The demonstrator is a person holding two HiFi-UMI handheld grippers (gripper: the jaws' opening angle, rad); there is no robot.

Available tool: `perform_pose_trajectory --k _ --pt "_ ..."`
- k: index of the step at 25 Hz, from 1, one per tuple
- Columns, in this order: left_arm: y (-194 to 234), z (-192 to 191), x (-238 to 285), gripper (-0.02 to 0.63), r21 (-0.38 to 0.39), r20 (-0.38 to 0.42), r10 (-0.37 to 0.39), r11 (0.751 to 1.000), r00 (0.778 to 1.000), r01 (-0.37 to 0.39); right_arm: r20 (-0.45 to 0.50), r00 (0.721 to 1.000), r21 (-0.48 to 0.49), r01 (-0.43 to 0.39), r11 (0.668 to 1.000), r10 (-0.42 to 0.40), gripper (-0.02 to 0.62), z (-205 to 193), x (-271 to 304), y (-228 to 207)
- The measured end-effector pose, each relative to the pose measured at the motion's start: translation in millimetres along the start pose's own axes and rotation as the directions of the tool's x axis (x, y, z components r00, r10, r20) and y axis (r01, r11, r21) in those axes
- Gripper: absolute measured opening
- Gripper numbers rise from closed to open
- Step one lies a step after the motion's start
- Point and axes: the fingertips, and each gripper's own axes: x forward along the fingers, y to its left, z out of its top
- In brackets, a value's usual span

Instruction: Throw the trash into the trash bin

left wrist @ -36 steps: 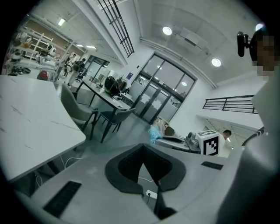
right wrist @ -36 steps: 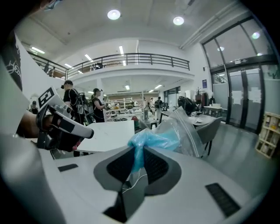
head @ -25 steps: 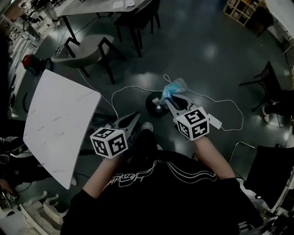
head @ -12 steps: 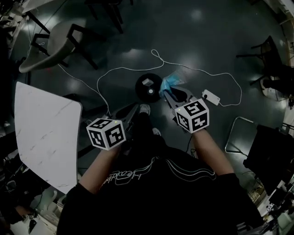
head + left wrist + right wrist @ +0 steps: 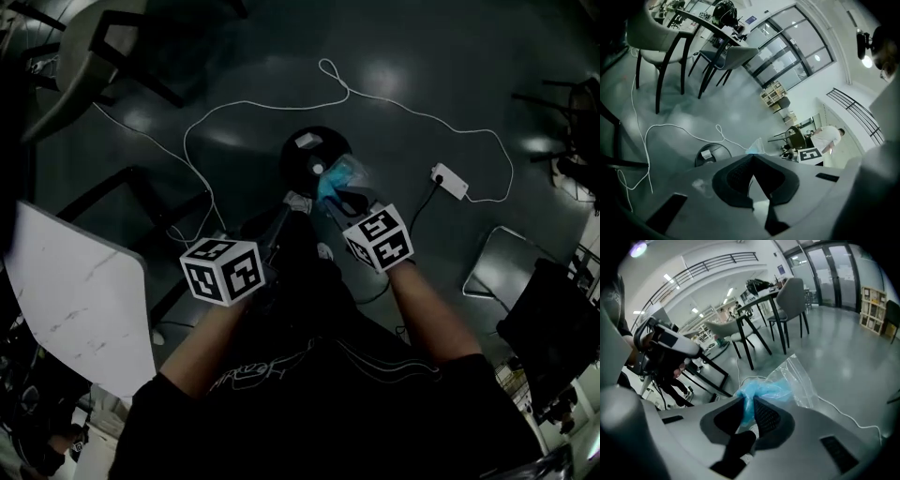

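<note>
The left gripper (image 5: 752, 158) has its fingers pressed together on nothing. The right gripper (image 5: 749, 401) has its fingers clamped on the trash (image 5: 765, 389), a blue wad trailing clear film. It looks featherlight, limp and slippery, so the bunched blue part seems the surest hold, and it hangs over the trash bin (image 5: 289, 161) beyond.
</note>
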Motion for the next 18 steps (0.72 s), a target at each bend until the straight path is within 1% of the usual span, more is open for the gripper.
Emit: perform_pose_trajectory --k 5,8,10,12,14,18 --pt "73.7 -27.1 36.3 0.005 -0.057 -0.068 0.070 0.996 0.995 -0.074 -0.158 0.987 -0.010 -0.032 0.999 0.030 0.080 -60.9 72.3 -18.7" --pt "109.7 -47.5 50.9 0.005 -0.062 -0.102 0.114 0.991 0.988 -0.120 -0.251 0.967 -0.023 -0.056 0.998 0.049 0.080 -94.7 107.3 -24.9" --pt "125.6 -56.9 61.2 0.005 -0.070 -0.118 0.108 0.991 0.987 -0.116 -0.305 0.951 -0.059 -0.068 0.996 0.047 0.080 -109.1 132.2 -30.3" --pt "136.2 -64.0 69.1 0.005 -0.079 -0.124 0.099 0.991 0.987 -0.110 -0.333 0.942 -0.081 -0.074 0.994 0.043 0.080 -114.7 151.5 -35.8" --pt "147.5 -71.6 74.4 0.005 -0.092 -0.130 0.106 0.989 0.986 -0.119 -0.345 0.937 -0.087 -0.083 0.993 0.048 0.080 -116.8 166.5 -39.9" --pt "167.8 -86.0 78.9 0.005 -0.148 -0.156 0.121 0.978 0.980 -0.144 -0.337 0.939 -0.112 -0.110 0.988 0.066 0.081 -112.1 187.3 -43.2"
